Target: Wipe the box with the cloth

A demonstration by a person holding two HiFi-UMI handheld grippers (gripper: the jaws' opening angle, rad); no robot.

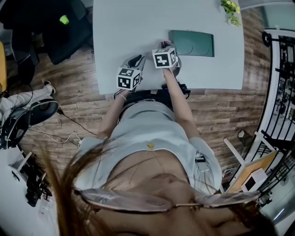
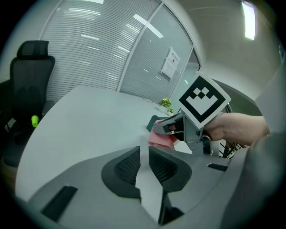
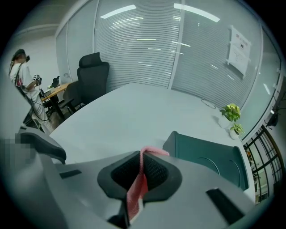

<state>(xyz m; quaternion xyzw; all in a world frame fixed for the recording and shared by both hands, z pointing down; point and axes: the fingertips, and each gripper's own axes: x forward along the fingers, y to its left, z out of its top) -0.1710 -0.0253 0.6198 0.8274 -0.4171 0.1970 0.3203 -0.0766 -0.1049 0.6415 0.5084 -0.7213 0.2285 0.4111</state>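
Now right tool [image 3: 142,157] grips one pink cloth [image 3: 137,191] near one box [image 3: 210,157]; left tool [image 2: 144,155] narrow.

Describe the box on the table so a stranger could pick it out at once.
Start at the big white table. On its right half, nearer than the small potted plant at the far corner, lies the box, just beyond the right gripper that pinches a pink cloth. It is the only dark green thing there, flat and rectangular.

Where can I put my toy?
The table is bare on its left half, from the box to the edge. Beyond the box, toward the plant, is free too. It's crowded near the left gripper, right gripper and cloth.
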